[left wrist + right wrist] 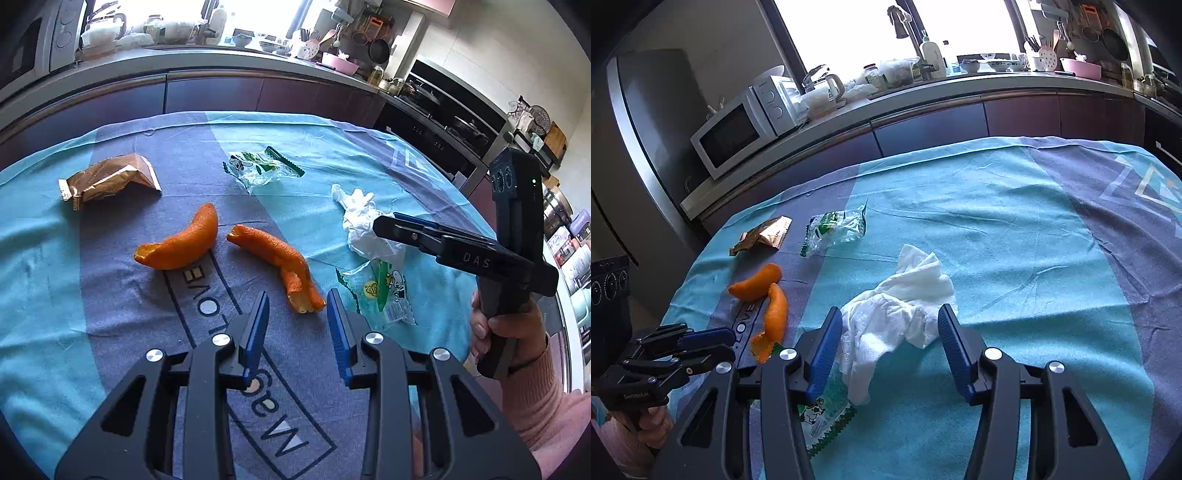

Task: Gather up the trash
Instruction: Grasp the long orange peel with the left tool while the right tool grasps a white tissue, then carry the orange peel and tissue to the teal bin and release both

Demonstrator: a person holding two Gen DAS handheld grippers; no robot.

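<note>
Half wrapper (pixel 827 424) hidden, under right fingers (pixel 827 343)

left gripper (pixel 297 319): I hold it angled down, jaws parted, nothing between | right gripper (pixel 890 341): angled down, jaws apart, pads clear of anything | right hand (pixel 506 328): wraps the handle

Right gripper (pixel 890 325): black frame with blue pads, jaws apart, straddling the near part of the tissue without pressing it.
Crumpled white paper tissue (pixel 905 314): on the cloth, centre.
Clear green-printed plastic wrapper (pixel 823 417): near, partly under the tissue and the gripper's left finger.
Two curved orange peels (pixel 768 295): left, touching each other.
Second clear green wrapper (pixel 836 229): far left.
Crumpled gold foil wrapper (pixel 762 234): just left of it.
Left gripper (pixel 729 345): near left edge, a hand (pixel 652 422) on its handle.
Turquoise and grey tablecloth (pixel 1015 258): covers the table.
White microwave (pixel 738 134): far left, on the counter.
</note>
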